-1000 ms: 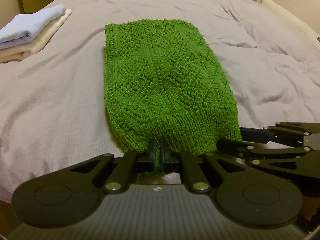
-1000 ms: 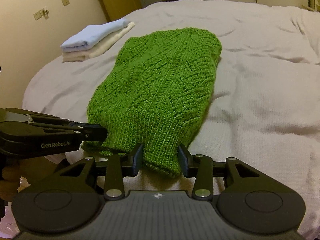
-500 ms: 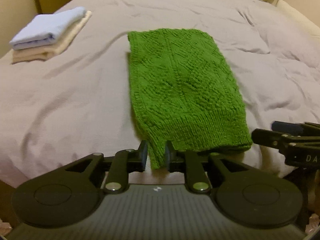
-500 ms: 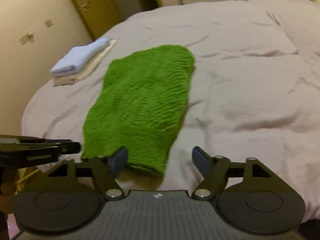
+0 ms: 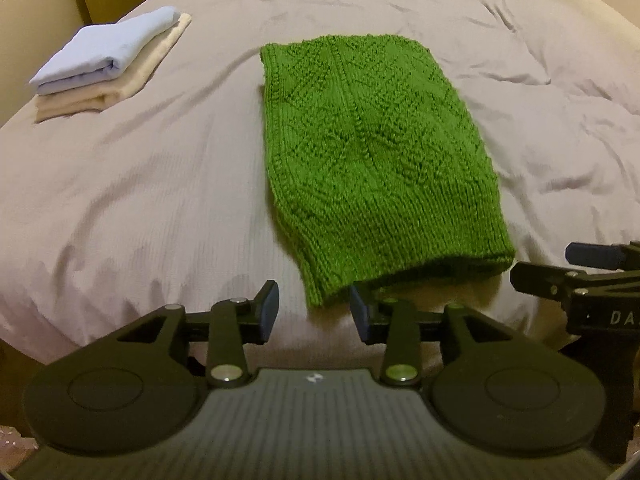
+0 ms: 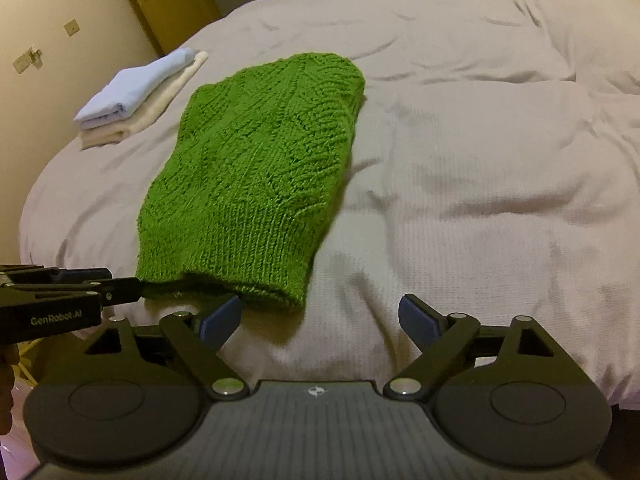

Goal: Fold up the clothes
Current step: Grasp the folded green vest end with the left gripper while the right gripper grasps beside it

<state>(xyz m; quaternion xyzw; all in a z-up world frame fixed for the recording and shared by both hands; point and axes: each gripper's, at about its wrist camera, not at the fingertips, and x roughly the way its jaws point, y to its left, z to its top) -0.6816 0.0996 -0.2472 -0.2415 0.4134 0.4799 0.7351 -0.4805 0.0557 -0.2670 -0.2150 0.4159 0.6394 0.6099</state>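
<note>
Both sets of jaws were opening, gripping nothing: the left gripper (image 5: 314, 310) narrowly around the green knit's (image 5: 372, 160) near corner, the right gripper (image 6: 320, 316) wide beside its hem. The knit lay folded on the bed (image 5: 140, 200), folded clothes (image 5: 108, 64) stacked beyond.

Dim, warm yellowish indoor light, no glare. Soft shadow under the near hem of the green knit (image 5: 372, 152), so the light sits above it. Heavy fisheye bend: bed (image 5: 140, 200) edges curve away from the knit, corners go dark (vignette). Slight motion blur on bedding left of the knit (image 6: 256, 168); wall beyond it looks soft.
</note>
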